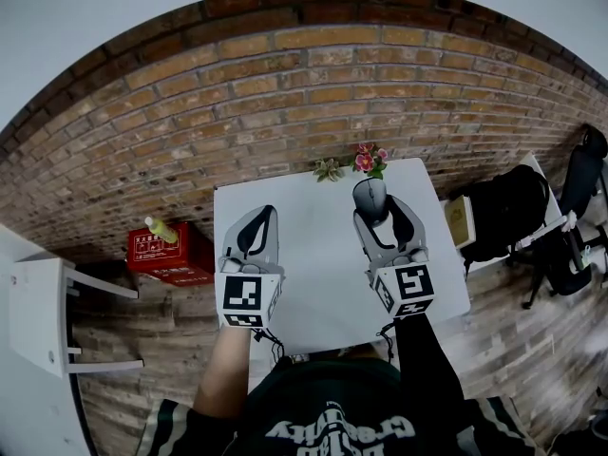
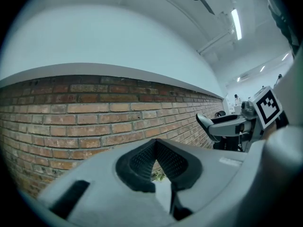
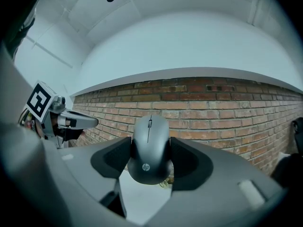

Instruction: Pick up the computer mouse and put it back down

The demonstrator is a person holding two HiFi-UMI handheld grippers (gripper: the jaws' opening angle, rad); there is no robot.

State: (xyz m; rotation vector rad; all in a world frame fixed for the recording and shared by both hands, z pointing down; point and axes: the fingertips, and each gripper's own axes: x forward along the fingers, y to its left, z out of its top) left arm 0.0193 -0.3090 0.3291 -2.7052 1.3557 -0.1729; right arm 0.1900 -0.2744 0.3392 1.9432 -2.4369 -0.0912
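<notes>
- Brick wall (image 1: 285, 93): is being seen behind the table, filling the far side of the scene.
- Wooden floor (image 1: 142, 369): is being shown around the table on both sides.
- White table (image 1: 313, 264): is being faced by the person; both grippers are being held over it, side by side and apart.
- White shelf unit (image 1: 38, 316): is being seen at the left edge of the head view.
- Black backpack (image 1: 508, 212): is being seen to the right of the table.
- Red box (image 1: 171, 253): is being seen on the floor to the left of the table, against the wall.
- Left gripper (image 1: 262, 215): is being held with its jaws pressed together at the tips and nothing between them.
- Right gripper (image 1: 382, 218): is being clamped on the computer mouse, one pad against each flank.
- Computer mouse (image 3: 150, 148): grey; is being held between the right jaws, off the table top, over its far right part, near the flowers.
- Pink flowers (image 1: 370, 160) and small green plant (image 1: 329, 169): are being seen at the table's far edge.
- Yellow-green bottle (image 1: 161, 228): is being seen lying on the red box.
</notes>
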